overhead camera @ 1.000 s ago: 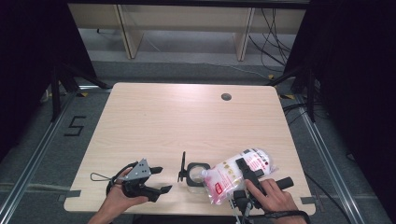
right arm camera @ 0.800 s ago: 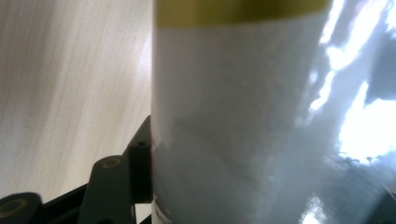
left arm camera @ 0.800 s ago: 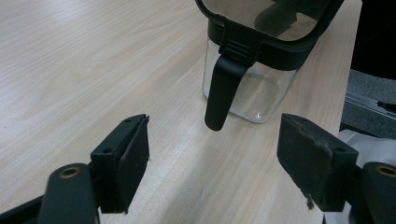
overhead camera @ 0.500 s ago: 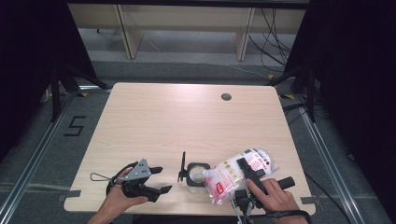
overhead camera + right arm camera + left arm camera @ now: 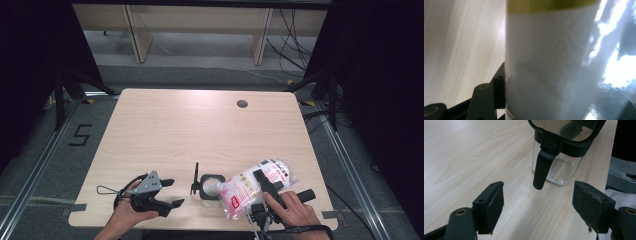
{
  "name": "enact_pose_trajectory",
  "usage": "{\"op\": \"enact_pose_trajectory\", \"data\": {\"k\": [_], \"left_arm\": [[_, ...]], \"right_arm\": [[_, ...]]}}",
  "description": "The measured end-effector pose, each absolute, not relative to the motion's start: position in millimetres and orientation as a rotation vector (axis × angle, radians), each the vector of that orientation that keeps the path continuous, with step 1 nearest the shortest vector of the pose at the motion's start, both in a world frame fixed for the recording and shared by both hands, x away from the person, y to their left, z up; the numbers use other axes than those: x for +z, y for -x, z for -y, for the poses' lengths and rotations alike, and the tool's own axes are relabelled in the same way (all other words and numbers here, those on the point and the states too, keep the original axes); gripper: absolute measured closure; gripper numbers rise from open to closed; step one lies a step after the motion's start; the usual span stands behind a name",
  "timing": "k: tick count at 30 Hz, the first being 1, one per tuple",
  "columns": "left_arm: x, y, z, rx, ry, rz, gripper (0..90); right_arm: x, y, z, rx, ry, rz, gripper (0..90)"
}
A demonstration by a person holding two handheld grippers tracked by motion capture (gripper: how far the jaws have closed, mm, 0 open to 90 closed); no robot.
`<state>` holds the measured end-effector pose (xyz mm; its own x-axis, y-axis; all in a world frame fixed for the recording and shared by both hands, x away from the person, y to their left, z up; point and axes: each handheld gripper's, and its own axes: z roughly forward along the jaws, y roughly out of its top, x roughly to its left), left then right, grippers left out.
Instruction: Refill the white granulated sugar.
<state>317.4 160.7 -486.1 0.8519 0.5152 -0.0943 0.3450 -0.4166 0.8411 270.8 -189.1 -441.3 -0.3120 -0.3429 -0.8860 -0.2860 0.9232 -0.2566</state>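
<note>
The right tongs (image 5: 260, 186) stay clamped on a white bag (image 5: 250, 192) tipped over the open clear jar (image 5: 210, 187) at lower centre of the surface (image 5: 200, 125); nothing has shifted, suggesting pouring continues. The left tongs (image 5: 167, 192) wait released nearby.

The plastic bag (image 5: 256, 189) in the right gripper (image 5: 260, 195) has tipped a little further, its open end edging closer over the glass jar (image 5: 210, 187). The right hand (image 5: 292, 212) shifted only slightly.
</note>
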Motion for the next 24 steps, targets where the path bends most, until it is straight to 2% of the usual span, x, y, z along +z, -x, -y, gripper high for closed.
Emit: {"op": "enact_pose_trajectory", "data": {"k": [24], "left_arm": [[-486.1, -317.2, -162.2, 0.216, -2.027, -0.639, 25.0]], "right_arm": [[-436.5, -271.4, 187.4, -0.101, 0.544, -1.863, 43.5]]}}
